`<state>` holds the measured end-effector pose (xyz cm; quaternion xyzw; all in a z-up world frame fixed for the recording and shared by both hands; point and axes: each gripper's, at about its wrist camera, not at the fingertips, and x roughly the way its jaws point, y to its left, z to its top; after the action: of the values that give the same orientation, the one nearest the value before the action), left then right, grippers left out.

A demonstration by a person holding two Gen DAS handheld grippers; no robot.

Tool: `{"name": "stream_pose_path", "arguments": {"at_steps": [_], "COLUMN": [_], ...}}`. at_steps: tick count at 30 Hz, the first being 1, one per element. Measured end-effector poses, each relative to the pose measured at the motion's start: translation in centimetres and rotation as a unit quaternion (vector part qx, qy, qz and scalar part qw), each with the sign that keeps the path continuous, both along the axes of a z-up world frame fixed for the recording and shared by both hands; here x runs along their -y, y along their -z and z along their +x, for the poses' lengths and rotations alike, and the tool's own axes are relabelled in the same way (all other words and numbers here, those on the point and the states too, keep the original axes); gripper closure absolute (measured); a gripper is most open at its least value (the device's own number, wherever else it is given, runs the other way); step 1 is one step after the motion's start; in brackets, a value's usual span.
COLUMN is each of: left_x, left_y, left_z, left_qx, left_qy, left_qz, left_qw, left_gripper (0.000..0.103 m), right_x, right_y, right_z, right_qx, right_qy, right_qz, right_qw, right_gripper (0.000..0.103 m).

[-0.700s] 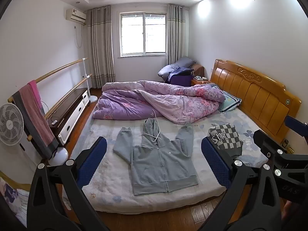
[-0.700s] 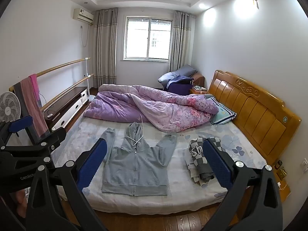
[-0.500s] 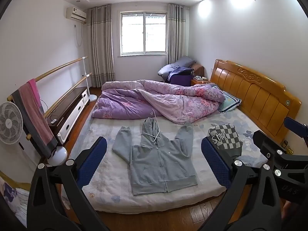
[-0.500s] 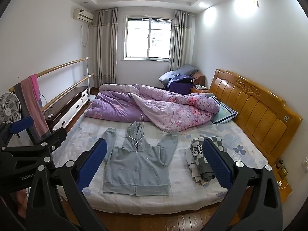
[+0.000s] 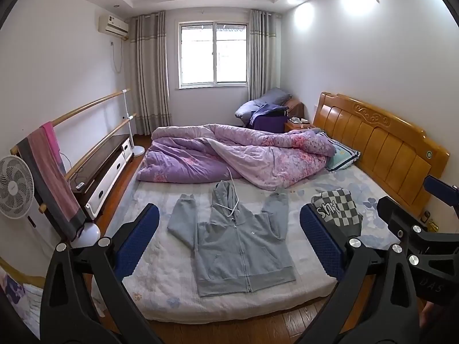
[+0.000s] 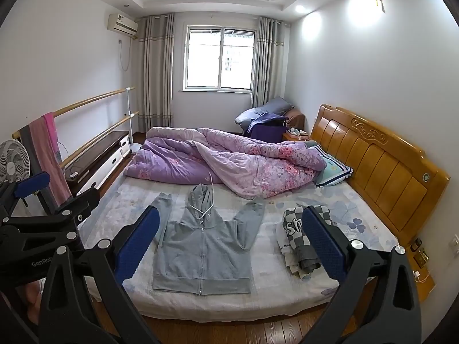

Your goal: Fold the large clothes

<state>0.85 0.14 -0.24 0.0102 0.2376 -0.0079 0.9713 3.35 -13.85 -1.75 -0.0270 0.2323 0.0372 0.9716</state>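
Note:
A grey zip hoodie point(image 5: 239, 243) point(image 6: 202, 250) lies flat on the near side of the bed, front up, hood toward the quilt and both sleeves angled outward. To its right sits a folded stack topped by a black-and-white checked garment point(image 5: 338, 209) point(image 6: 298, 238). My left gripper point(image 5: 229, 239) is held out in front of the bed, wide open and empty. Beside it, my right gripper point(image 6: 229, 240) stands just as wide with nothing between its blue pads. Each gripper shows at the edge of the other's view. Both are well short of the hoodie.
A rumpled purple floral quilt point(image 5: 238, 154) fills the far half of the mattress point(image 6: 272, 272), with a pillow point(image 5: 342, 157) by the wooden headboard point(image 5: 381, 146). A fan point(image 5: 14, 186), a towel rail point(image 5: 57, 177) and a low cabinet point(image 5: 106, 169) line the left wall. Wooden floor runs along the bed's near edge.
Both views have shifted slightly: the bed and hoodie sit a little higher and farther in the left wrist view. Both grippers remain open and empty.

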Motion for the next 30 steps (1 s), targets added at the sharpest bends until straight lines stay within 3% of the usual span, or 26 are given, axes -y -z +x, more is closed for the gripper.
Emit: {"name": "stream_pose_path", "arguments": {"at_steps": [30], "left_x": [-0.69], "left_y": [-0.47], "left_z": [-0.04], "left_qx": [0.004], "left_qy": [-0.005], "left_qz": [0.002], "left_qw": [1.0000], "left_gripper": [0.005], "right_x": [0.00], "right_y": [-0.65], "right_z": [0.14], "right_qx": [0.003], "right_qy": [-0.004], "right_qz": [0.002], "right_qw": [1.000], "right_gripper": [0.007]}}
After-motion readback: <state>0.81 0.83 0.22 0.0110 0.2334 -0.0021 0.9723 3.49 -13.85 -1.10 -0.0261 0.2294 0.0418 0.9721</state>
